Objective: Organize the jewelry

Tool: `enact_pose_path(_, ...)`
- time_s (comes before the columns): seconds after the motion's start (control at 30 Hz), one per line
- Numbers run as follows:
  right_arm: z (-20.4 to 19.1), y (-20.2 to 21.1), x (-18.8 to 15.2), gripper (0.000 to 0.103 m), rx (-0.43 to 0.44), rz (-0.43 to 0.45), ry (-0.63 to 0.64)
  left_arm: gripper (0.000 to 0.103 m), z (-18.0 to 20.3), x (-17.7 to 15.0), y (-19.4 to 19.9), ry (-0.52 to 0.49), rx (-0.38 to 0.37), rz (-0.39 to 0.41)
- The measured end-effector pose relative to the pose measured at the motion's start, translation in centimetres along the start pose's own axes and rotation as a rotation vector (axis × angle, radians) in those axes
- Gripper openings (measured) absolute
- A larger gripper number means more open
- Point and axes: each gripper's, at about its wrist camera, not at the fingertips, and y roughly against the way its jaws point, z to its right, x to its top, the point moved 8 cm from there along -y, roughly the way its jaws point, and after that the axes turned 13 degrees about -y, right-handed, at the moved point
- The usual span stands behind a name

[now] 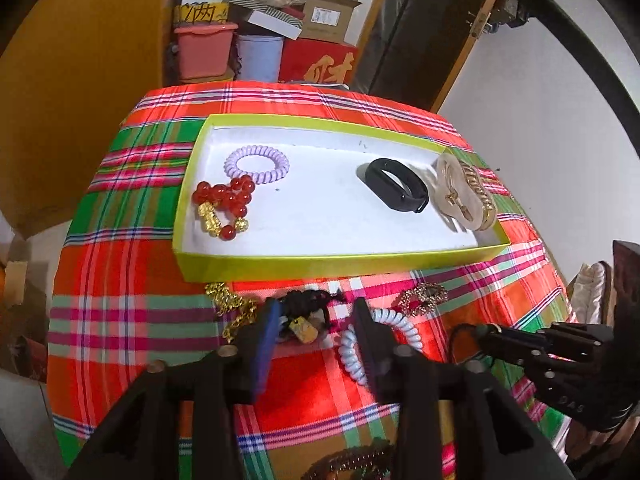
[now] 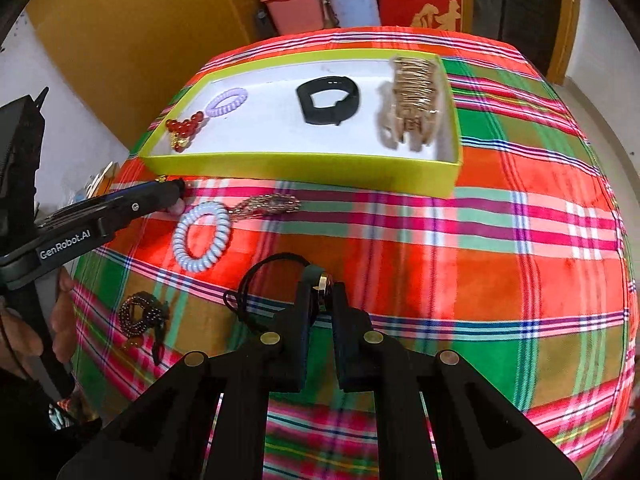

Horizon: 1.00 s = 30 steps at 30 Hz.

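Observation:
A yellow-green tray (image 1: 320, 266) (image 2: 300, 166) holds a purple coil tie (image 1: 256, 164), a red bead bracelet (image 1: 226, 200), a black band (image 1: 396, 190) and a beige claw clip with a gold bracelet (image 1: 464, 192). My left gripper (image 1: 316, 316) (image 2: 180, 194) stands open just before the tray, astride a black knotted cord with a gold tag (image 1: 304, 330). My right gripper (image 2: 324, 292) (image 1: 492, 332) is shut on a round gold-rimmed pendant (image 2: 323, 280), whose black cord (image 2: 256, 280) trails left over the cloth.
On the plaid cloth (image 2: 480, 260) lie a pale blue coil tie (image 2: 202, 236) (image 1: 400, 320), a gold chain (image 1: 232, 304), a gold jewelled piece (image 2: 268, 204) (image 1: 422, 298) and dark beads (image 2: 142, 314). Boxes and a pink bin (image 1: 204, 52) stand behind the table.

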Motion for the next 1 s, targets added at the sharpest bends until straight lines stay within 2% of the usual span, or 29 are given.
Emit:
enact_pose_path(0.2, 0.8, 0.2, -0.1, 0.010, 0.012, 0.001, -0.016, 0.047, -0.2, -0.5, -1.4, -0.011, 0.020, -0.039)
enact_pose_path(0.37, 1.1, 0.3, -0.1, 0.010, 0.015, 0.004, -0.022, 0.047, -0.3, -0.6, -1.3, -0.008, 0.023, -0.024)
enact_pose_path(0.4, 1.2, 0.4, -0.1, 0.010, 0.016, 0.005, -0.023, 0.046, -0.3, -0.6, -1.3, -0.005, 0.025, -0.021)
enact_pose_path(0.53, 1.4, 0.5, -0.1, 0.010, 0.018, 0.008, -0.026, 0.021, -0.7, -0.8, -0.9, 0.012, 0.030, -0.016)
enact_pose_path(0.57, 1.5, 0.5, -0.1, 0.010, 0.018, 0.009, -0.026, 0.018, -0.8, -0.8, -0.8, 0.014, 0.029, -0.014)
enact_pose_path(1.0, 0.8, 3.2, 0.4, 0.010, 0.029, 0.065, -0.015, 0.017, 0.5, 0.0, 3.7, 0.018, 0.008, 0.078)
